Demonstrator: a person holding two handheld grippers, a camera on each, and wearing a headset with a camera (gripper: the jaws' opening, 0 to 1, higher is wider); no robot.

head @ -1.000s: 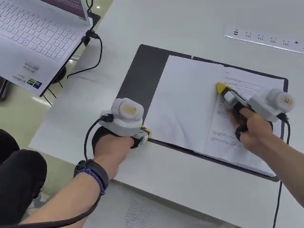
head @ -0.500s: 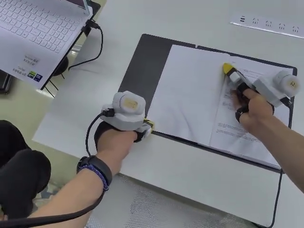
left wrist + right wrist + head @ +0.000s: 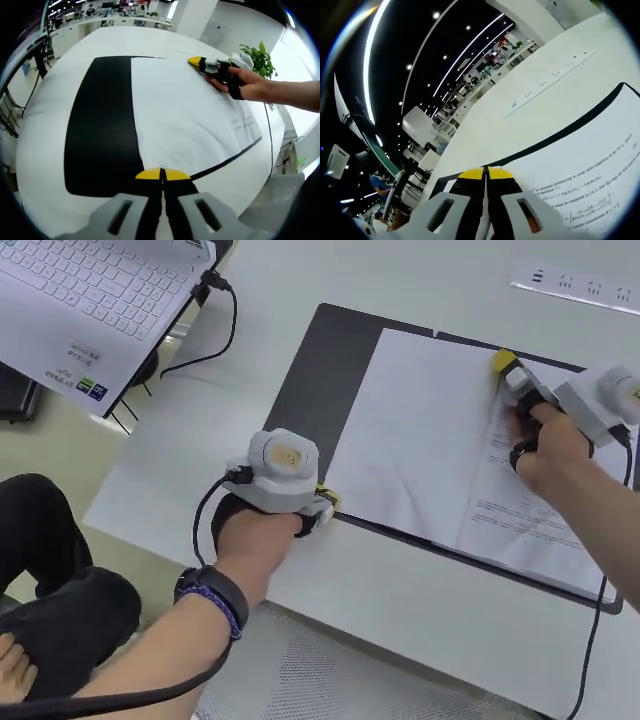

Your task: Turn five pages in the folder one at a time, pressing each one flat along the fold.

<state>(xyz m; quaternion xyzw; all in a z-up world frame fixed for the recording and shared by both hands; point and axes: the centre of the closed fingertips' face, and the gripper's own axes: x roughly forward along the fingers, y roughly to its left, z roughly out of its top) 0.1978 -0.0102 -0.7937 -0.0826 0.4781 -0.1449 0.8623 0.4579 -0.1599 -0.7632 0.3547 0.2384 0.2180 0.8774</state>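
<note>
The left gripper, jaws clenched empty, rests at the near edge of the open folder. At the fold's far end the right gripper, likewise clenched, presses the turned page. This press looks nearly finished; how many pages remain cannot be told.

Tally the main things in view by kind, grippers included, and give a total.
grippers: 2 (left gripper, right gripper)
folder: 1
laptop: 1
power strip: 1
Total: 5
</note>
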